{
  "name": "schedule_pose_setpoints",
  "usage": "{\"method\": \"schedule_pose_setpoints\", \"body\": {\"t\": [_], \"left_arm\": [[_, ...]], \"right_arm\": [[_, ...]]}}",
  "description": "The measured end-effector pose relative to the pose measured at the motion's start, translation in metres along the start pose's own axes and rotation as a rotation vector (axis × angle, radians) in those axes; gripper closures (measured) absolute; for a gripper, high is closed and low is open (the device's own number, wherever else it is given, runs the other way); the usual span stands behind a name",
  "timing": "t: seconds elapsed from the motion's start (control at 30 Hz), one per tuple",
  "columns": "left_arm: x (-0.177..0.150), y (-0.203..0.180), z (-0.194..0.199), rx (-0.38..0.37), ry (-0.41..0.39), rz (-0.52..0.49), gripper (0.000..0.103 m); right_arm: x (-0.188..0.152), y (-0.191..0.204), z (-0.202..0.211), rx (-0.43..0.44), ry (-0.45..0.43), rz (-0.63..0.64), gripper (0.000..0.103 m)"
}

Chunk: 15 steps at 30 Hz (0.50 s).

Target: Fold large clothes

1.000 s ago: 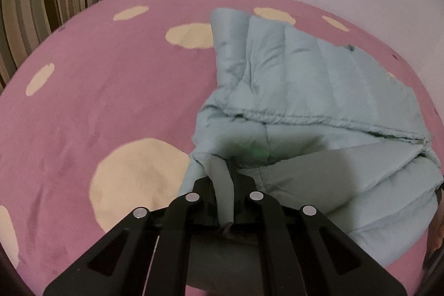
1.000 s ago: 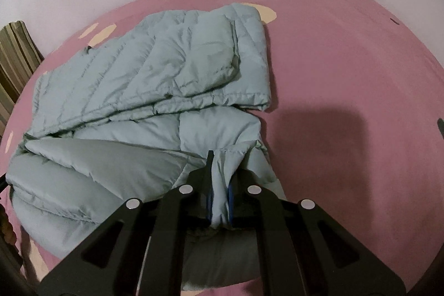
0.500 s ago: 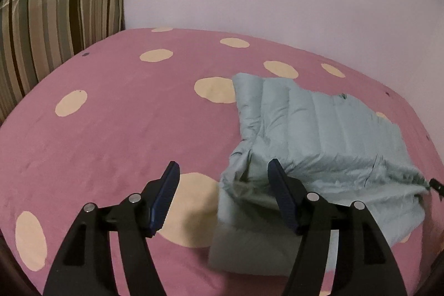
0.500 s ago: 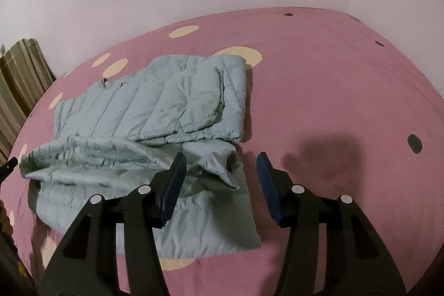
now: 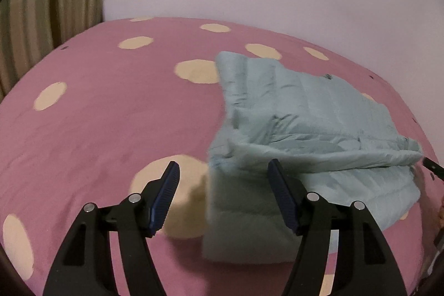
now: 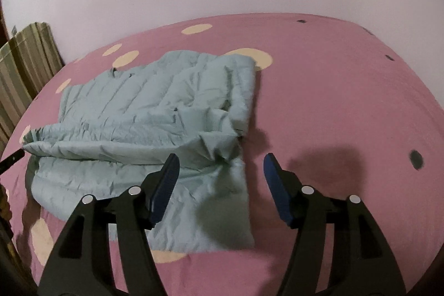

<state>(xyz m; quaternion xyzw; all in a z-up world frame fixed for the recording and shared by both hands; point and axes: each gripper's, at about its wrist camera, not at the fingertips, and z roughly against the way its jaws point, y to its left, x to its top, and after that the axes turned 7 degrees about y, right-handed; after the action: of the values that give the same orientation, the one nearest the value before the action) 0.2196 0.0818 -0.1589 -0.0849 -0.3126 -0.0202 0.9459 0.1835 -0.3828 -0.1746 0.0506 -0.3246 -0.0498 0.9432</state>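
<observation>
Both sets of tongs stand apart and hold nothing; their jaws have just been opening, with no cloth between them. The left tongs (image 5: 222, 182) hang above the near left corner of the pale blue padded jacket (image 5: 310, 129), the right tongs (image 6: 219, 174) above its near right corner. The jacket lies folded on the pink spotted bed (image 5: 111, 113), its long axis running across, from one pair to the other. Each pair is tilted downward, equally near its own end.
</observation>
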Motion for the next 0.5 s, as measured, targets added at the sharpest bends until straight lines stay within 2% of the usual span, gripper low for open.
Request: {"method": "schedule_pose_setpoints", "body": {"t": [0.17,0.33,0.37,0.4,0.43,0.5], "left_arm": [[0.017,-0.012,-0.029,-0.061,0.053,-0.072,0.038],[0.026,-0.013,-0.054,-0.094,0.106,-0.096,0.038],[0.027,-0.014,-0.057,-0.097,0.109,-0.099,0.043],[0.028,-0.015,-0.06,-0.09,0.112,-0.107,0.049],[0.028,-0.015,-0.061,-0.089,0.116,-0.114,0.061],[0.026,-0.017,-0.062,-0.088,0.112,-0.125,0.075]], "right_arm": [[0.015,0.015,-0.03,-0.018,0.026,0.092,0.04],[0.025,0.016,-0.062,-0.004,0.087,0.128,0.041],[0.024,0.016,-0.065,-0.002,0.096,0.132,0.043],[0.024,0.016,-0.068,-0.004,0.101,0.136,0.057],[0.023,0.018,-0.071,-0.005,0.11,0.14,0.072],[0.02,0.02,-0.074,-0.002,0.12,0.146,0.083]]}}
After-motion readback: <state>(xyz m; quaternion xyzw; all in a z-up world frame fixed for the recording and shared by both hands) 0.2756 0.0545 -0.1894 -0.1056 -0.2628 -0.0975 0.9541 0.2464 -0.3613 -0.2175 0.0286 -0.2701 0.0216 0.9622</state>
